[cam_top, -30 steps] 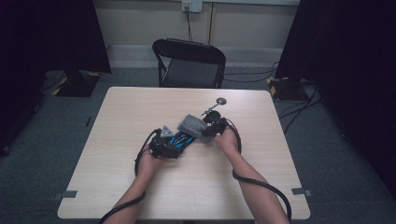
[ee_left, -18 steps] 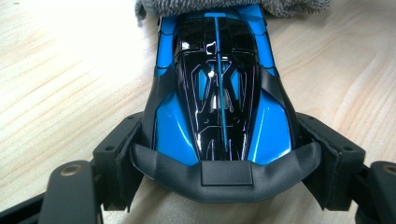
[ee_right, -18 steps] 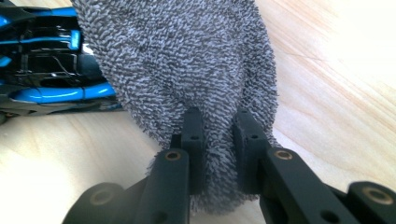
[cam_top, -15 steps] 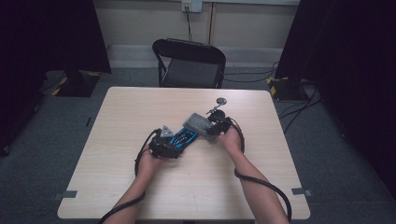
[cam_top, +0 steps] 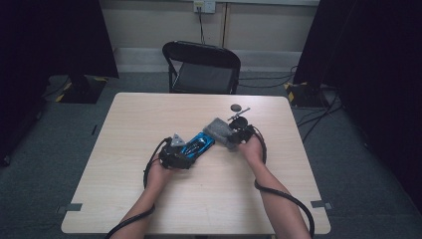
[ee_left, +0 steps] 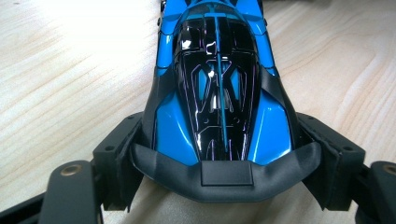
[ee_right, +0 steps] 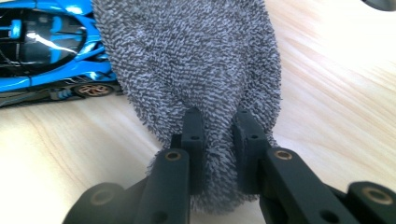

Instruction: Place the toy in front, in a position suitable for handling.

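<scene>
The toy car (cam_top: 198,145), blue and black, lies on the wooden table (cam_top: 124,129) near its middle, its rear end clamped between the jaws of the left gripper (ee_left: 224,158). The right gripper (ee_right: 219,140) pinches a grey cloth (ee_right: 196,60), whose far edge lies over the car's front end.

Both forearms come in from the 6 o'clock edge of the high view and converge toward the table's middle. The left forearm angles toward 1 o'clock; its hand (cam_top: 158,172) holds the left gripper (cam_top: 185,155), which points toward 2 o'clock, level with the tabletop, jaws spread wide and pressed against both flanks of a blue toy car (ee_left: 217,79). The right forearm slants toward 11 o'clock; its hand (cam_top: 252,149) holds the right gripper (cam_top: 230,139), pointing toward 10 o'clock, jaws pinched nearly together on a grey terry cloth (ee_right: 196,65).
</scene>
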`<state>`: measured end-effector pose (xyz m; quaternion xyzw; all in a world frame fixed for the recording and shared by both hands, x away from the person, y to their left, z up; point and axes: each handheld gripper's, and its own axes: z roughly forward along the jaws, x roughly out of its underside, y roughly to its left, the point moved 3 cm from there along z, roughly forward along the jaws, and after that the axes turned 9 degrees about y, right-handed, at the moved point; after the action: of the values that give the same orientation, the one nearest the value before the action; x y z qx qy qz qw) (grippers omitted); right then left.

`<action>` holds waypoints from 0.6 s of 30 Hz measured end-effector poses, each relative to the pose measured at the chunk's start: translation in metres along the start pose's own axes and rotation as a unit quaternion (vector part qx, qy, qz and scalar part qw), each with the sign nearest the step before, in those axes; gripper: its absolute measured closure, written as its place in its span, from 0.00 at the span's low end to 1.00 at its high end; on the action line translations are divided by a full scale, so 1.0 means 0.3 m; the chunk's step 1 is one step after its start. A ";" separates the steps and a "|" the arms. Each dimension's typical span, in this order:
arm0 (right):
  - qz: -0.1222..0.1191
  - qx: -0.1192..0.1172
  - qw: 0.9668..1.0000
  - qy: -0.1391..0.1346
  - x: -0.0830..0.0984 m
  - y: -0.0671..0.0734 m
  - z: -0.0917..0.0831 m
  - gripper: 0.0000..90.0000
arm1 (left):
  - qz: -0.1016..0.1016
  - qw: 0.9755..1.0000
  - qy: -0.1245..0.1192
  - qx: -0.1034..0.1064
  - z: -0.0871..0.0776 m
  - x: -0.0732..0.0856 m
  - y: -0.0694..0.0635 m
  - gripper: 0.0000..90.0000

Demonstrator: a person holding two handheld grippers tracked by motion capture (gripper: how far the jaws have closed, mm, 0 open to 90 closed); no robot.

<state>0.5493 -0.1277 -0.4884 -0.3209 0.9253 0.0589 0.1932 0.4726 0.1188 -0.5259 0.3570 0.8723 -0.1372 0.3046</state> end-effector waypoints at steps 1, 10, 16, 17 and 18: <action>0.005 0.002 1.000 -0.002 0.008 -0.017 -0.009 0.86 | -0.001 1.000 0.000 0.000 0.000 0.000 0.000 0.27; 0.011 0.009 1.000 -0.019 0.031 -0.045 -0.051 0.86 | 0.000 1.000 0.000 0.000 0.000 0.000 0.000 0.27; 0.007 0.014 0.999 -0.032 0.030 -0.053 -0.100 0.86 | 0.000 1.000 0.000 -0.001 0.000 0.000 -0.001 0.27; 0.006 0.017 0.999 -0.036 0.030 -0.055 -0.114 0.86 | -0.001 1.000 0.000 -0.001 0.000 0.000 -0.001 0.27; 0.006 0.016 0.999 -0.038 0.030 -0.055 -0.125 0.86 | -0.002 1.000 -0.001 -0.001 0.000 0.001 -0.001 0.27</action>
<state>0.5412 -0.1546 -0.4573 -0.3099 0.9201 0.0577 0.2325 0.4722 0.1187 -0.5260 0.3555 0.8728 -0.1374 0.3051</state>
